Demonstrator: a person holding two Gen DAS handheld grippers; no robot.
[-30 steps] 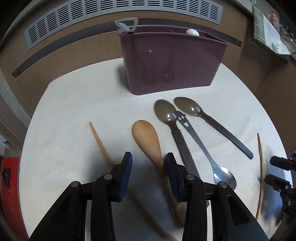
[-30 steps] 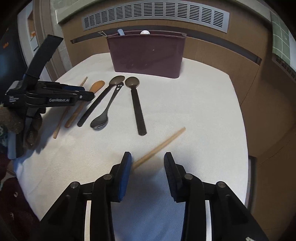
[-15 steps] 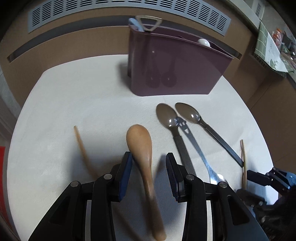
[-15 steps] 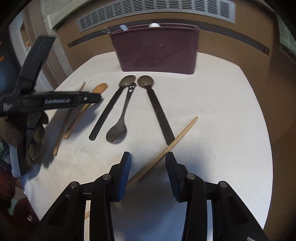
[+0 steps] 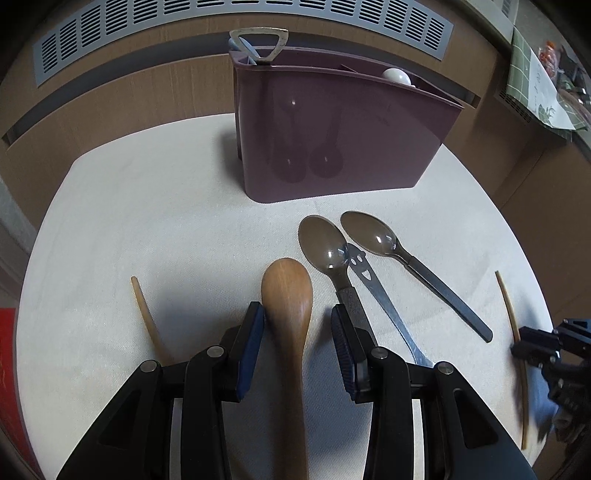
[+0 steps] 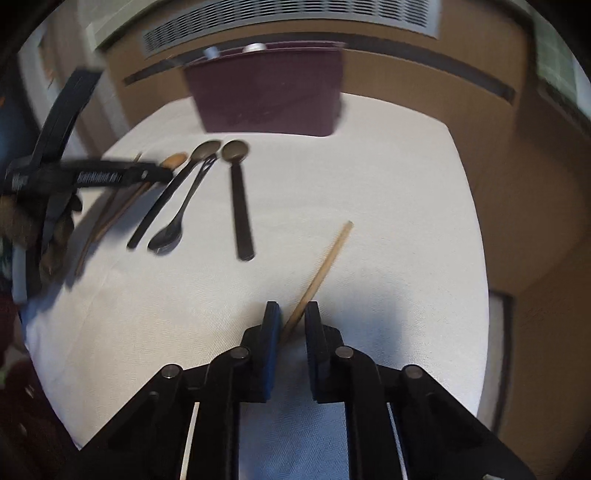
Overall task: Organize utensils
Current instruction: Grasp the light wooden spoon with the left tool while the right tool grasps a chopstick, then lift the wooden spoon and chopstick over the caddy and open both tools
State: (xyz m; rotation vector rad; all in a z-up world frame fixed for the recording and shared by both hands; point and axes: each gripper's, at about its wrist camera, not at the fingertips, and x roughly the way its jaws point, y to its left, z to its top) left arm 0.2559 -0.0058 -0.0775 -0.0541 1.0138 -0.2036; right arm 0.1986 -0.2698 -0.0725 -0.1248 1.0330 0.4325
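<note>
Both the left gripper point(image 5: 297, 325) and the right gripper point(image 6: 291, 325) have glossy black angular arms, round silver pivot screws and ribbed dark-blue finger pads point(image 5: 253, 347), with white lettering along the left one's side.

A home dining corner, by the look of it; a bench point(image 5: 155, 206) under a white woven cloth lies ahead of the left claw point(image 5: 297, 325); beyond it stands a plum utensil caddy point(image 5: 340, 136) with handles poking out; behind that, wood-toned panelling carries a long grey vent grille point(image 5: 236, 22); spoons point(image 5: 325, 243) lie loose just ahead of the claw; far off to its right, a green-checked cloth point(image 5: 532, 85) drapes a side ledge.
</note>
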